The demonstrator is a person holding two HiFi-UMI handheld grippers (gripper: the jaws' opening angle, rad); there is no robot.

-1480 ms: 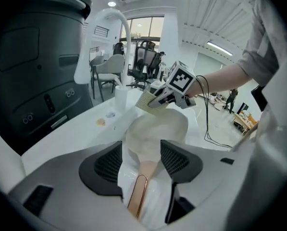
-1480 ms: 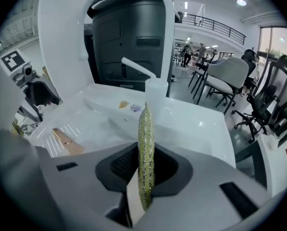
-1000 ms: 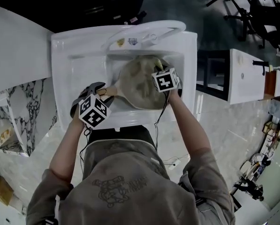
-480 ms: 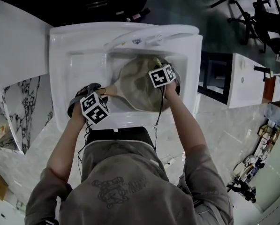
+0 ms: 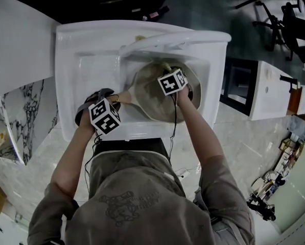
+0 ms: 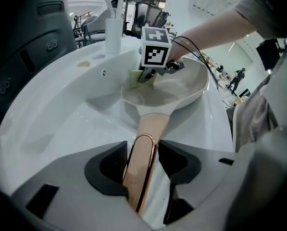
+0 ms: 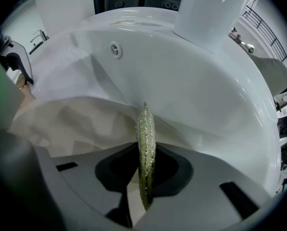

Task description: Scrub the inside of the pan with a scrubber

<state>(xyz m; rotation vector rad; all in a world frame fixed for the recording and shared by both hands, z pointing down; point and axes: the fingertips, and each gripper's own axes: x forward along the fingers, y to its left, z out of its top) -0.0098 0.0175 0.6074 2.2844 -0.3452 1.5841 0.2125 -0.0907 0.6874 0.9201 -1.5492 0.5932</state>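
A beige pan (image 5: 144, 96) lies in the white sink (image 5: 86, 70), its copper-toned handle (image 6: 142, 158) pointing toward me. My left gripper (image 6: 142, 150) has the handle between its jaws; they are closing and both pads touch its sides. My right gripper (image 5: 168, 71) reaches into the pan from the right, shut on a thin yellow-green scrubber (image 7: 145, 138) held on edge. In the left gripper view the scrubber (image 6: 135, 79) rests against the pan's (image 6: 179, 88) far inner side. The right gripper view shows the pan's pale inside (image 7: 76, 124) below the right gripper (image 7: 144, 170).
A white faucet (image 5: 162, 41) arches over the back of the basin; its column (image 6: 113, 30) stands behind the pan. The overflow hole (image 7: 115, 49) sits on the sink's back wall. A marble counter (image 5: 19, 116) is at the left, a white table (image 5: 268, 88) at the right.
My right gripper with the scrubber has shifted a little to the left and farther back inside the pan. My left gripper stays at the handle.
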